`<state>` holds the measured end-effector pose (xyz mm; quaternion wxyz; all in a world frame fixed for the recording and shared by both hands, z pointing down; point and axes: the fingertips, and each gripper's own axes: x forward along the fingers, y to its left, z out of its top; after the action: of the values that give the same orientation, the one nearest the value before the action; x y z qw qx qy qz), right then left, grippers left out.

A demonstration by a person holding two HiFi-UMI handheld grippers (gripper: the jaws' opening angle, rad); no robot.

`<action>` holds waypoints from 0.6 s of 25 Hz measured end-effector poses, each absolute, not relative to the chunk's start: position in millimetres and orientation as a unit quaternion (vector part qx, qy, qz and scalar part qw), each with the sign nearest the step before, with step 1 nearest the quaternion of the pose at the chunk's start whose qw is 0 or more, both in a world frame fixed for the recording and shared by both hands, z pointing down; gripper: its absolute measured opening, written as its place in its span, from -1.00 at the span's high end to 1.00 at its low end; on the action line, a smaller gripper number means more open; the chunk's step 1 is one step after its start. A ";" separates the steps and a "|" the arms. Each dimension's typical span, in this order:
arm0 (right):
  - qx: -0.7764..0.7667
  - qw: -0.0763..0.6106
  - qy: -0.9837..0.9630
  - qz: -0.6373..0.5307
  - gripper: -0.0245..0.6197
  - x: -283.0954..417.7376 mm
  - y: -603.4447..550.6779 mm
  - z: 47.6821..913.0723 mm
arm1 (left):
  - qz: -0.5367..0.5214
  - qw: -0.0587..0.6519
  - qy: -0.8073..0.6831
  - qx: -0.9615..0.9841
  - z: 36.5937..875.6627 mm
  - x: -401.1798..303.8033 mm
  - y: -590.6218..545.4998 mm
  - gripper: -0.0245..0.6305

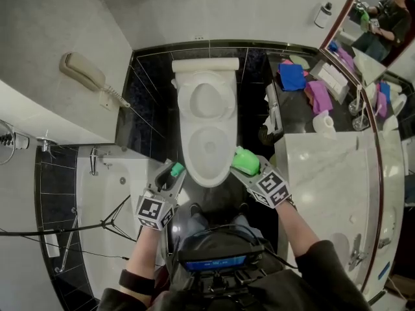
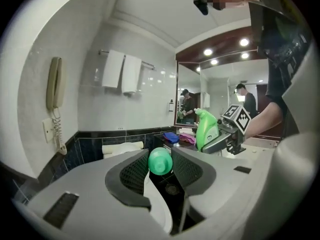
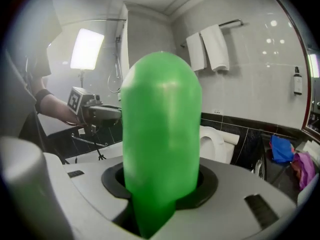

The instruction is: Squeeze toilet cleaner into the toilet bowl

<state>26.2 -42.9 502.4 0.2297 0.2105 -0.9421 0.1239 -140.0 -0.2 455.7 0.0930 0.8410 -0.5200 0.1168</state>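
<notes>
Green bottle (image 1: 245,161) clamped in the right gripper (image 1: 250,168), its cap (image 2: 160,161) pinched in the left gripper (image 1: 172,175): opened, I'd say! Toilet bowl (image 1: 209,144) waits open just ahead of both. Next: tip the neck over it and squeeze. Left gripper view shows the bent neck; the right's shows only bottle body.

In the right gripper view the toilet (image 3: 215,143) is largely hidden by the green bottle (image 3: 160,134), whose lower end is buried between the jaws. Label print is too small to be read.
</notes>
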 end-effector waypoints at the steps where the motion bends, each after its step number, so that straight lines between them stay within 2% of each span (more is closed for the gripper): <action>1: 0.211 0.231 -0.941 0.130 0.33 26.7 -40.6 507.1 | 0.117 0.096 -0.526 0.837 459.5 -141.7 0.7 0.46; 15: 0.204 0.238 -0.937 0.153 0.32 23.3 -26.8 531.5 | 0.107 0.098 -0.546 0.825 462.1 -145.5 10.8 0.46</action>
<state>23.3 -26.8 531.5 0.2383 0.2039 -0.9371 0.1530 -145.5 10.8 462.1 0.0978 0.8249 -0.5464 0.1070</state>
